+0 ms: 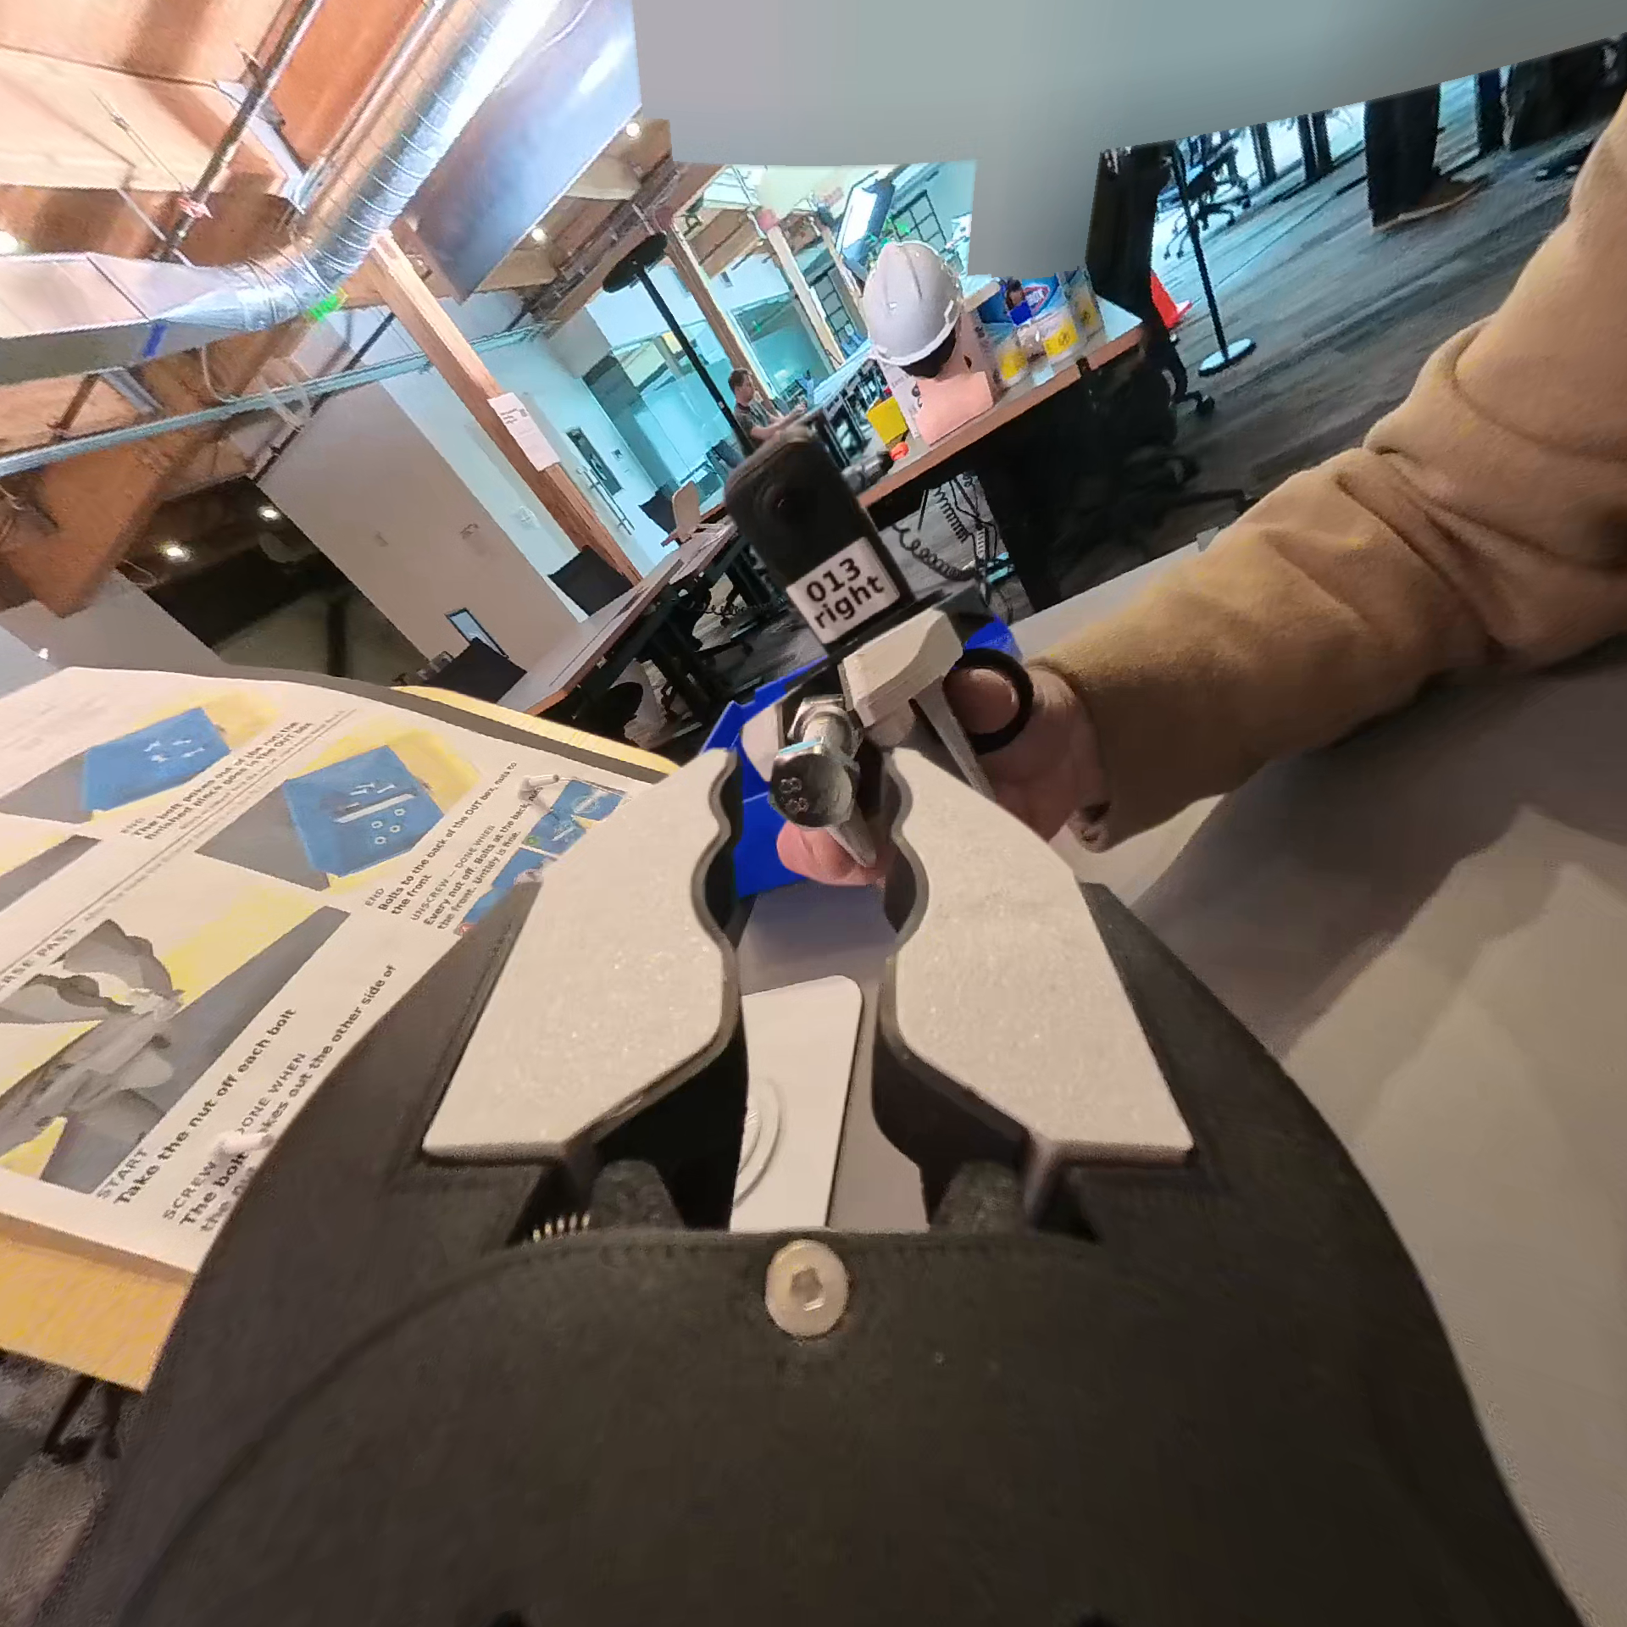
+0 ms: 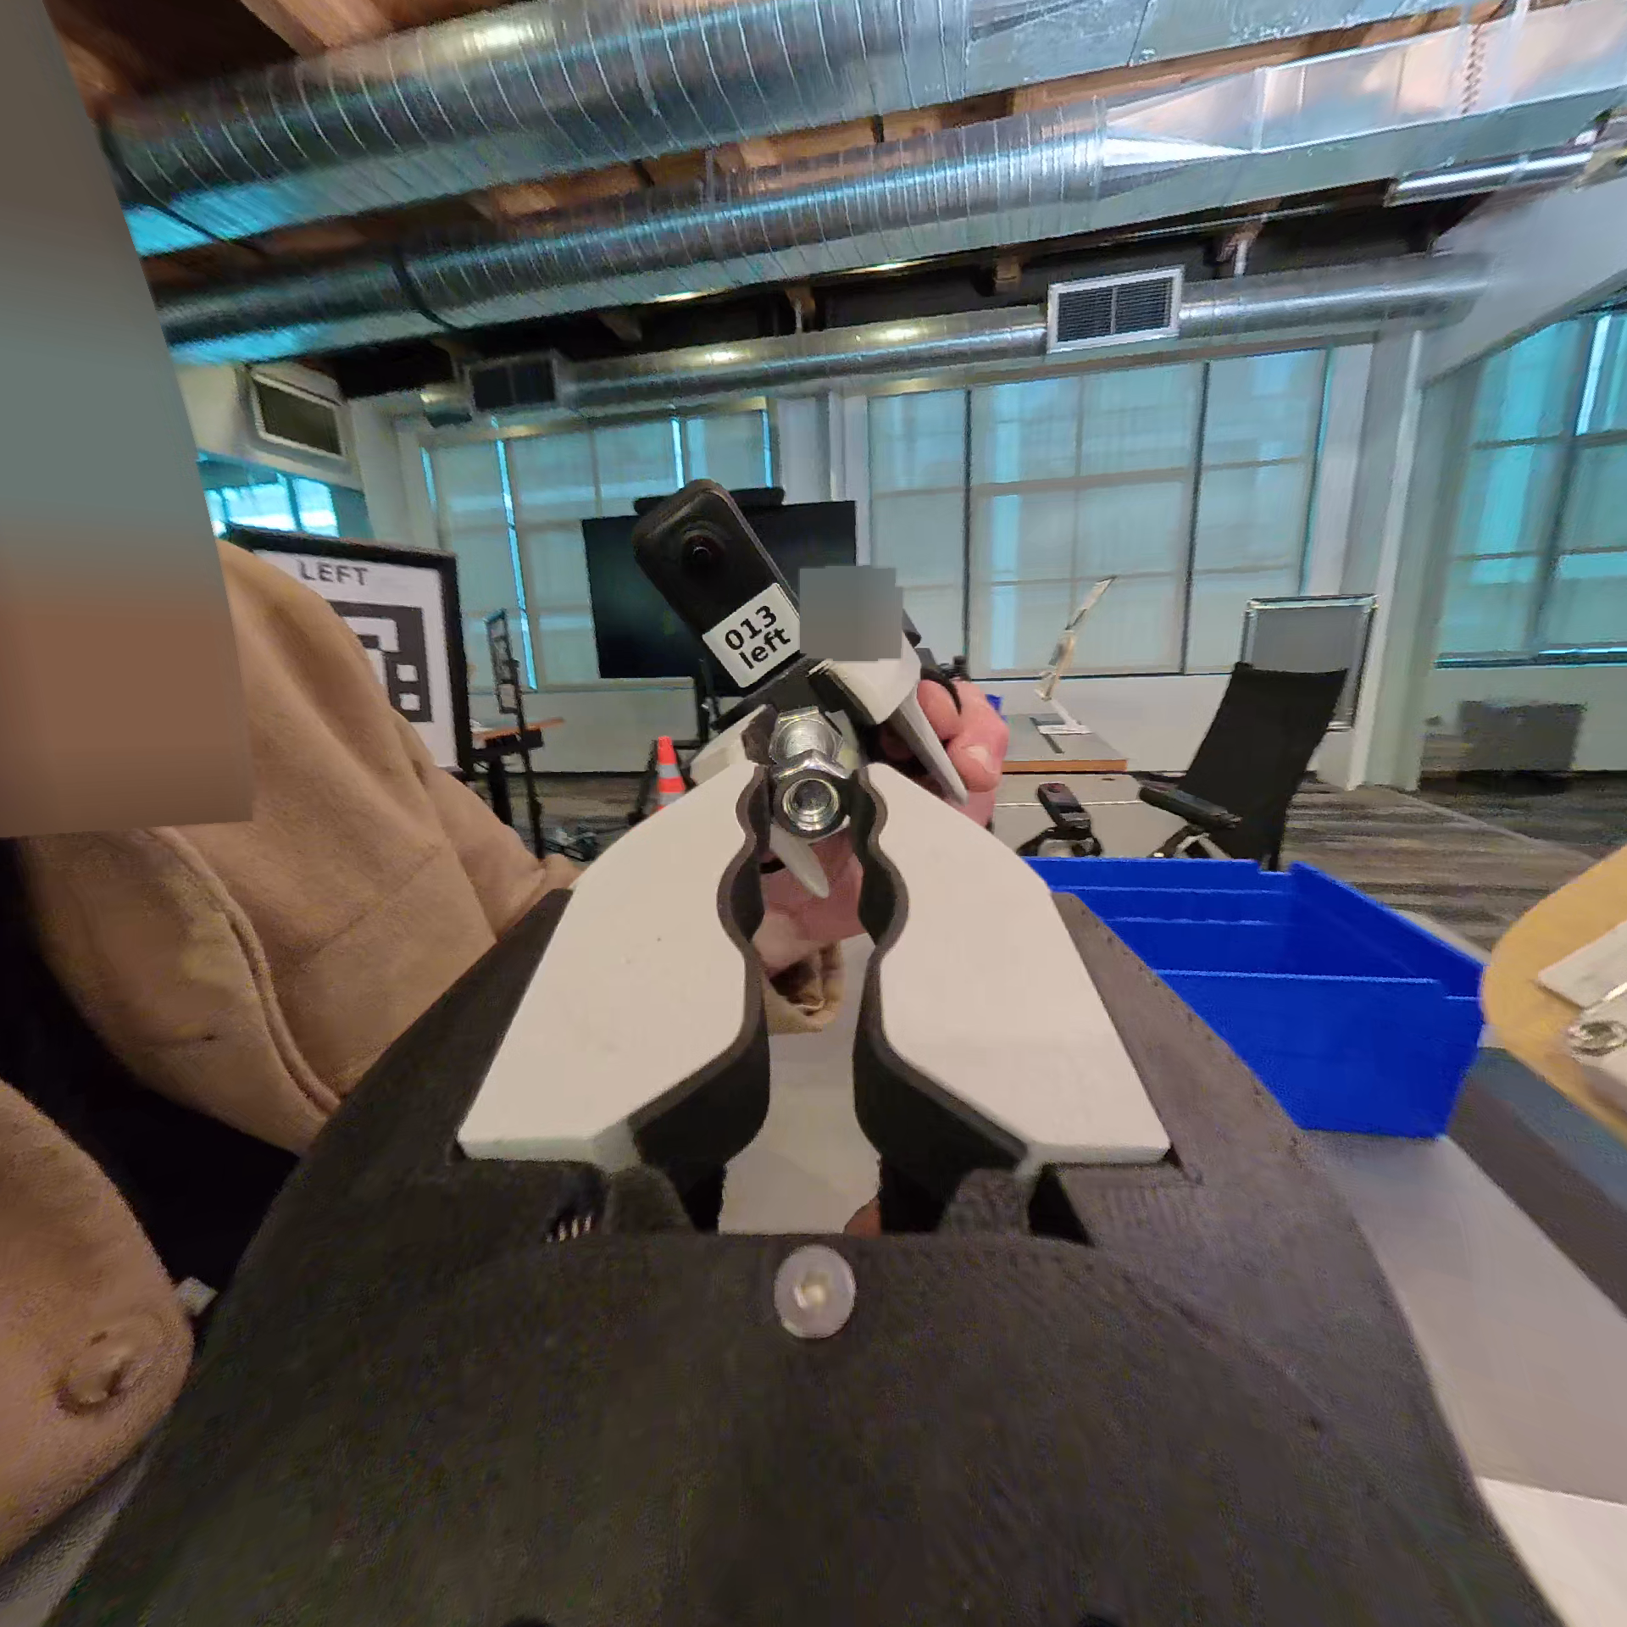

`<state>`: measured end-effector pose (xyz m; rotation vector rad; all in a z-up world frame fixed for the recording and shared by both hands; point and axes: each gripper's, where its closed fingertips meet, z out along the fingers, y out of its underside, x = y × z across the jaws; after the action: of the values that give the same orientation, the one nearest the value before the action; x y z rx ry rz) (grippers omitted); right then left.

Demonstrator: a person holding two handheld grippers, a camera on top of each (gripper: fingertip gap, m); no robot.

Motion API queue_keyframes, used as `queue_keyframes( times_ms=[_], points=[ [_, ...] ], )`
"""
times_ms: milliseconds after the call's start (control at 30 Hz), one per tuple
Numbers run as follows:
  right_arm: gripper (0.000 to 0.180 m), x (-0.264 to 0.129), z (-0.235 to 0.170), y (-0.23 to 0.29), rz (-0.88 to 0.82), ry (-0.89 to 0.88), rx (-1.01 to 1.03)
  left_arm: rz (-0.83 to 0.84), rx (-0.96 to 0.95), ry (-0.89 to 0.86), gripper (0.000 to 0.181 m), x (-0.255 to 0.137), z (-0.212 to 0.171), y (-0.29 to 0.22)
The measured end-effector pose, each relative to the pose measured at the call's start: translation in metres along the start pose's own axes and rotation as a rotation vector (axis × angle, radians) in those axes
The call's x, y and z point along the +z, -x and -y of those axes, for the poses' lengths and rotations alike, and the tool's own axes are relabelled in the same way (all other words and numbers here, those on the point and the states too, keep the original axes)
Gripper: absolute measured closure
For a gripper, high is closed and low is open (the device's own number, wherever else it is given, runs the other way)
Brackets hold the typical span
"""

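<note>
Your left gripper (image 1: 808, 819) has its jaws set narrow around the hex head of a bolt (image 1: 814, 784) at 12 o'clock; whether the pads touch the head cannot be told. Your right gripper (image 2: 808, 819) is clamped on the nut (image 2: 806, 799) at the bolt's threaded end. The bolt is raised above the grey table (image 1: 1409, 968). In the right wrist view a blue divided bin (image 2: 1233, 880) sits at 3 o'clock; its contents are hidden by its walls. A printed sheet (image 1: 220, 880) lies at 9 o'clock in the left wrist view.

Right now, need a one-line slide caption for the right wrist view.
Right gripper clamps the nut end of a hex bolt, left gripper facing it, blue divided bin alongside.
</note>
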<state>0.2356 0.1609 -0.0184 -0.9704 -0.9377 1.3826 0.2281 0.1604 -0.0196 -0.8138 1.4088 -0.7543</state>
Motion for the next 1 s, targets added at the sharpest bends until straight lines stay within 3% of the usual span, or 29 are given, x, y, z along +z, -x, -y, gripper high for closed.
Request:
queue_keyframes(
  times_ms=[133, 300, 400, 500, 733, 1000],
  points=[
    [0.162, 0.001, -0.006, 0.0, 0.021, -0.007, 0.055, -0.008, 0.042, 0.03, 0.163, 0.002, -0.002, -0.005],
    [0.162, 0.002, -0.007, 0.001, 0.028, -0.018, 0.068, -0.013, 0.033, 0.043, 0.163, 0.002, -0.002, -0.006],
    [0.162, 0.002, -0.007, 0.0, 0.005, -0.008, 0.006, -0.041, -0.065, 0.047, 0.163, 0.002, -0.003, -0.006],
    [0.162, 0.002, -0.007, 0.001, -0.062, 0.053, -0.205, -0.103, -0.245, 0.0, 0.163, 0.003, -0.004, -0.005],
    [0.162, -0.002, -0.013, 0.007, -0.187, 0.412, -0.955, -0.349, -0.707, -0.164, 0.163, 0.005, -0.007, -0.013],
    [0.162, -0.005, -0.021, 0.007, -0.224, 0.6, -1.294, -0.433, -0.842, -0.235, 0.163, 0.005, -0.014, -0.016]
  ],
)
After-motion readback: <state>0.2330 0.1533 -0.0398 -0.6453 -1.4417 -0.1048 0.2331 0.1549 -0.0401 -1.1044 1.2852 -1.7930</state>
